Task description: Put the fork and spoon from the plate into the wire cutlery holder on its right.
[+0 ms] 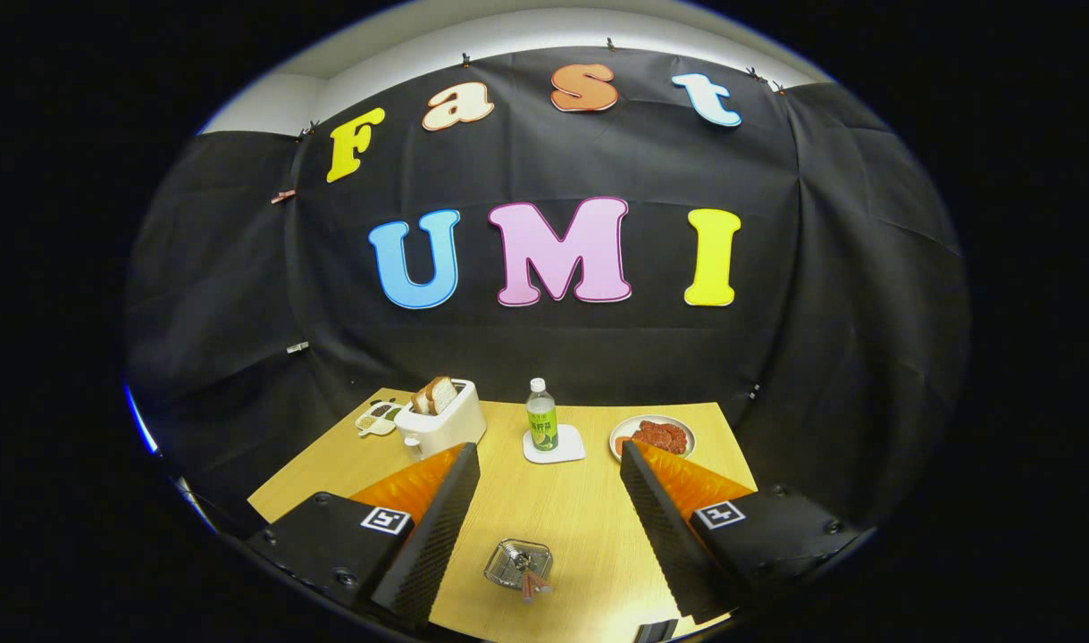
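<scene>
My gripper [548, 446] is open and held high over the wooden table [589, 518], with nothing between its fingers. The small wire cutlery holder [515, 563] stands on the table below, between the two fingers and close to their bases. Pinkish utensil handles [535, 586] stick out of its near side; I cannot tell fork from spoon. A white plate [624, 430] with reddish food sits at the table's back right, just beyond the right finger's tip.
A white toaster [441, 424] with bread slices stands at the back left, with a small divided dish [376, 418] beside it. A green-labelled bottle [541, 416] stands on a white coaster [555, 446] at the middle back. Black cloth walls close the booth.
</scene>
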